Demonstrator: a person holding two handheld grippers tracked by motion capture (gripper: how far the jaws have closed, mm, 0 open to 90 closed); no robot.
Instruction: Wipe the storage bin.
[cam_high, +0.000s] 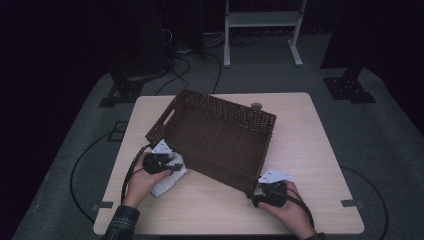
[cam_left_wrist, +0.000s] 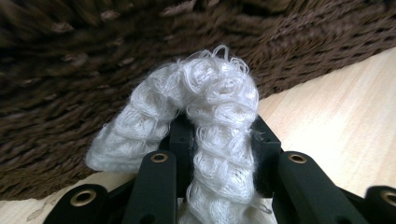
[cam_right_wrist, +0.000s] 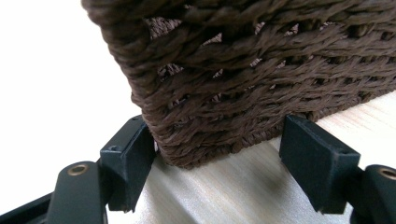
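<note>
High view: left gripper (cam_high: 172, 166) clamps a white knitted cloth (cam_high: 169, 181) just beside the brown wicker basket (cam_high: 215, 135); right gripper (cam_high: 263, 191) jaws stand apart astride the basket's near corner.

Table (cam_high: 320, 150): centre of the high view, its near edge toward the bottom of the frame.
Basket (cam_high: 215, 137): on the table, centre of frame, turned askew, one corner toward the lower right.
Cloth (cam_high: 170, 181): on the table at lower left, just beside the basket's near wall.
My left gripper (cam_high: 167, 165): lower left, over the cloth, a fold of it between my jaws.
My right gripper (cam_high: 262, 192): lower right, at the basket's near corner, my jaws either side of it.
</note>
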